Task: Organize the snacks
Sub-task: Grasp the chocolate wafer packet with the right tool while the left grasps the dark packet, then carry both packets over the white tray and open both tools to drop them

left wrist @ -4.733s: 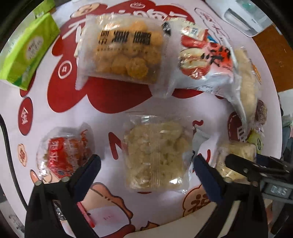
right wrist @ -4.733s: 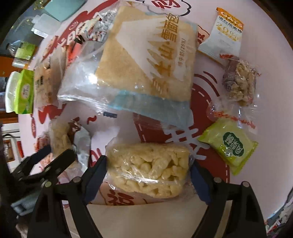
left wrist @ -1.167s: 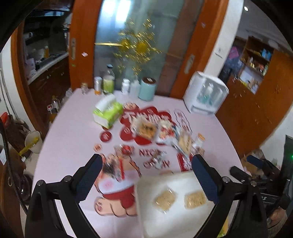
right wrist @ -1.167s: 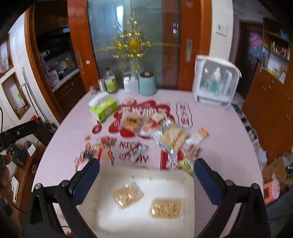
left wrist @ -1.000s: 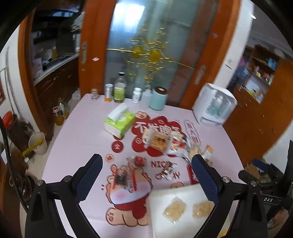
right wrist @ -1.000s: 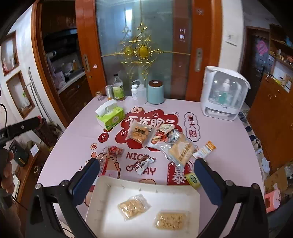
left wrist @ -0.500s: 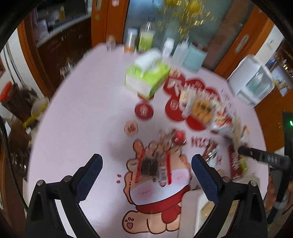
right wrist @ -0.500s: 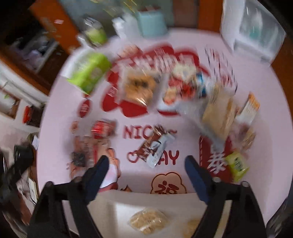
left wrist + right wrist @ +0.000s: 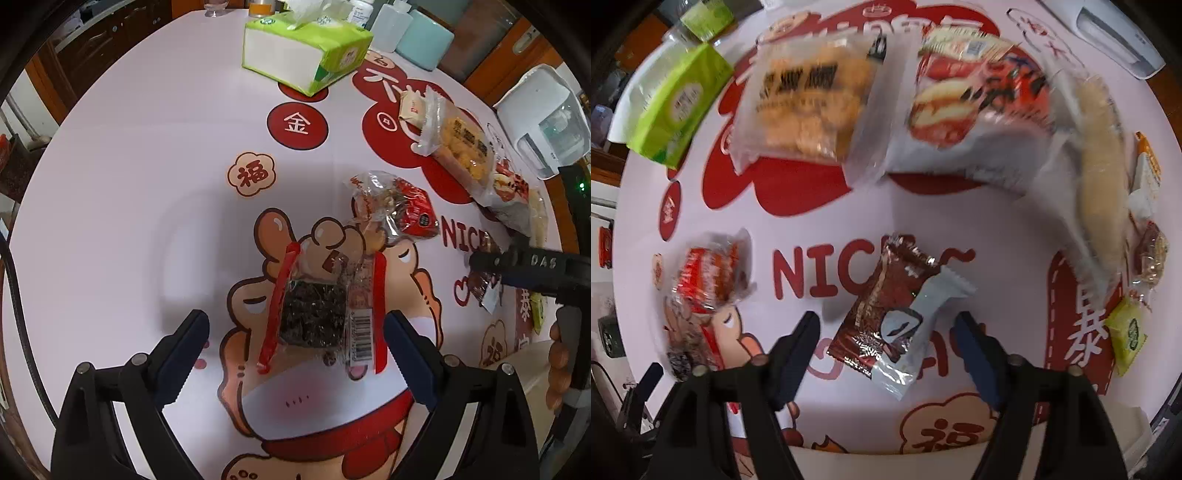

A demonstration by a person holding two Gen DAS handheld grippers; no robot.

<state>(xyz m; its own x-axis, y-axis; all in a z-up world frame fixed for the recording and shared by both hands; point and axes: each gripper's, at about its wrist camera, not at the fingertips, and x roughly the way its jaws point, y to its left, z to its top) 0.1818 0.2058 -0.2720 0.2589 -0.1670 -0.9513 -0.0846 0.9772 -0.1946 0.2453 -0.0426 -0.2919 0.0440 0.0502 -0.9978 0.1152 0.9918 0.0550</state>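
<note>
Two tongs, both spread wide, neither gripping anything. On our left wrist view, left tongs point(image 9: 295, 332) straddle the dark seaweed packet point(image 9: 314, 314) with red side strips, lying flat on the bench point(image 9: 147, 147); red crinkled snack point(image 9: 399, 210) sits at 1 o'clock from it, green tissue box point(image 9: 306, 48) at 12. On our right wrist view, right tongs point(image 9: 886, 339) straddle the brown chocolate wrapper point(image 9: 882, 306), a pale blue packet point(image 9: 923, 332) overlapping it at 4 o'clock. Orange puff bag point(image 9: 809, 103) at 11, red-white bag point(image 9: 975, 99) at 1, blurred.
</note>
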